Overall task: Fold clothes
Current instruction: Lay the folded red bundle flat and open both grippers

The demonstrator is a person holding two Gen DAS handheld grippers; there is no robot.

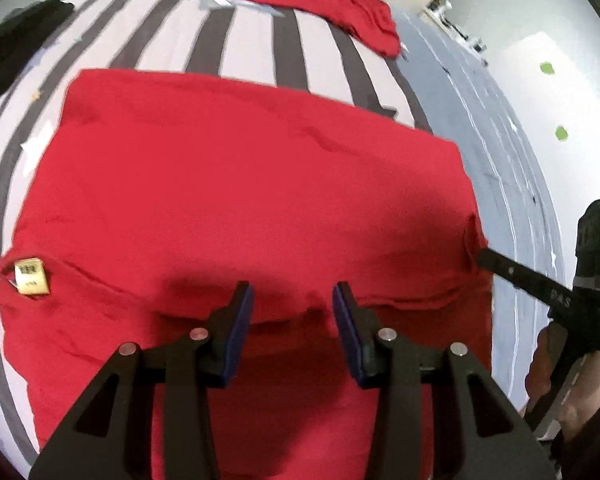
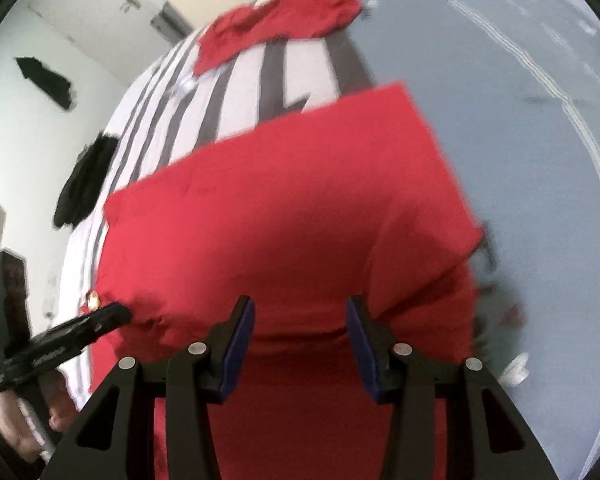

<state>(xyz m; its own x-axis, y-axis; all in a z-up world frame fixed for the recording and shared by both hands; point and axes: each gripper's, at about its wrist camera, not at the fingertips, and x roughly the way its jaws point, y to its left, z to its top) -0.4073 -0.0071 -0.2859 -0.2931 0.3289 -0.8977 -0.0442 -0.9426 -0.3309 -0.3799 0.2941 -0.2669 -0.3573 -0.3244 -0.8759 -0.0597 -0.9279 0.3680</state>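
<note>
A red garment lies flat in a wide folded slab on a striped bed cover, its yellow label at the left corner. My left gripper hovers over the near edge, and a fold of red cloth spans the gap between its blue pads. In the right wrist view the left gripper bites into puckered cloth beside the label. My right gripper has the garment bunched between its pads. In the left wrist view the right gripper pinches the puckered right edge.
A second red garment lies crumpled at the far end of the bed. A black garment sits at the bed's left side. Grey floor runs along the right edge of the bed. A person's hand holds the right gripper.
</note>
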